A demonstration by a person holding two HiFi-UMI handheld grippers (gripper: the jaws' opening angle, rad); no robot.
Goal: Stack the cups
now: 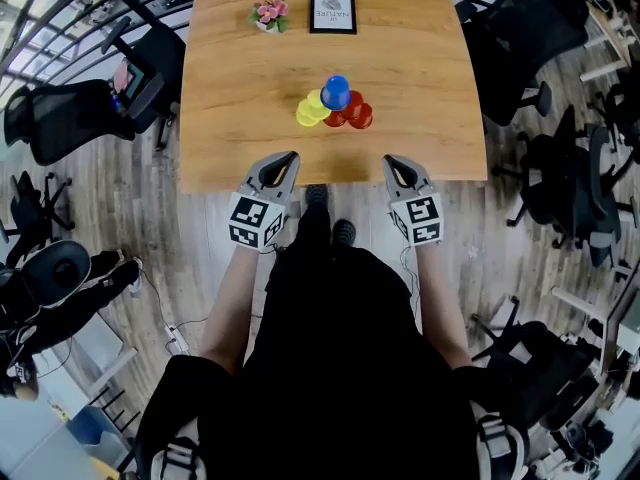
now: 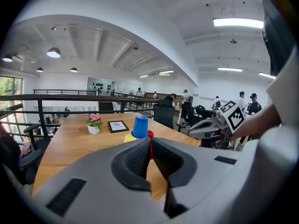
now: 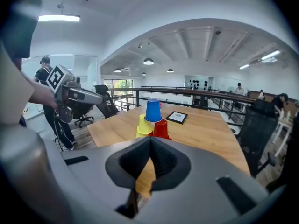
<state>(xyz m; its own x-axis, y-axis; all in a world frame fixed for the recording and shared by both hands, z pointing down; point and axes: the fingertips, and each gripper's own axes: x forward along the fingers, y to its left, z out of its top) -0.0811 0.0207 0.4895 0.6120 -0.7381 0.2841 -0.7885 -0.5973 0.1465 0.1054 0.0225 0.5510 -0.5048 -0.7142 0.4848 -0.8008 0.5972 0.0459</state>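
A small pyramid of upturned cups stands mid-table: a blue cup [image 1: 335,92] sits on top of yellow cups [image 1: 311,109] and red cups [image 1: 353,112]. My left gripper [image 1: 290,156] hovers at the table's near edge, left of the pile and short of it, jaws shut with nothing between them. My right gripper [image 1: 389,160] is level with it on the right, also shut and empty. In the left gripper view the blue cup [image 2: 140,126] rises just beyond the closed jaws. In the right gripper view the blue cup [image 3: 153,110], a yellow cup [image 3: 144,125] and a red cup [image 3: 161,129] stand ahead.
A framed picture [image 1: 332,12] and a small flower pot [image 1: 269,14] sit at the far end of the wooden table [image 1: 240,128]. Office chairs [image 1: 80,113] crowd both sides of the table. The person's legs and feet are below the near edge.
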